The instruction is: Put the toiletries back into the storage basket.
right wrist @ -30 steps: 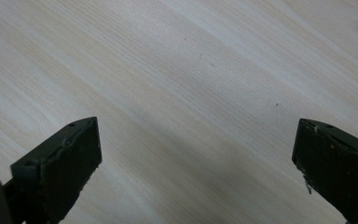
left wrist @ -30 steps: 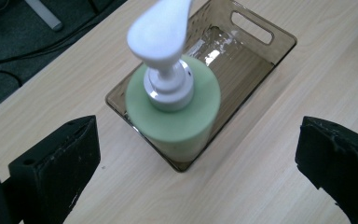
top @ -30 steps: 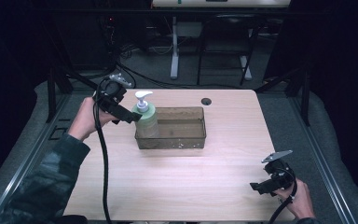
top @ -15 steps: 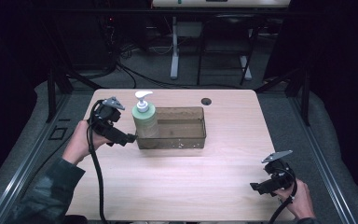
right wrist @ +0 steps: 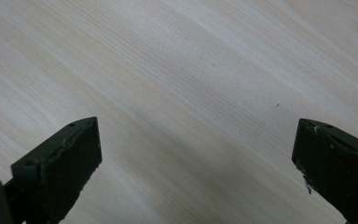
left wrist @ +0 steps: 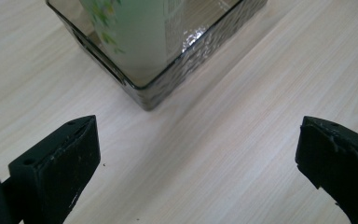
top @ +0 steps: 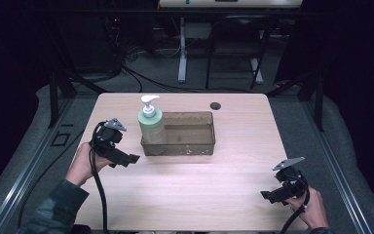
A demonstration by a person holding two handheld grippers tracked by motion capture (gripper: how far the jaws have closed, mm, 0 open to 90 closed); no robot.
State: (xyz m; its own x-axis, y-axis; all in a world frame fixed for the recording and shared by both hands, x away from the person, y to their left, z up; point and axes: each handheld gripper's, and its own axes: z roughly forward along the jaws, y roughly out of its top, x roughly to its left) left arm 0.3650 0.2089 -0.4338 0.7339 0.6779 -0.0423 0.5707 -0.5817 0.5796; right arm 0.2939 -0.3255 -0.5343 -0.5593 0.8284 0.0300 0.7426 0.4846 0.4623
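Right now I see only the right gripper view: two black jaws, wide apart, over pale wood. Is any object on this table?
Observer: Yes. The high view shows a smoky translucent rectangular plastic tray on the pale wooden table, well away from your right gripper, which is at the near right corner.
Operator: Does the tray hold anything?
Observer: A pale green pump bottle with a white pump head stands upright in the tray's left end.
Operator: And where is the left gripper?
Observer: The left gripper is just left of the tray's near left corner. Its jaws are wide apart with nothing between them, and they do not touch the tray.
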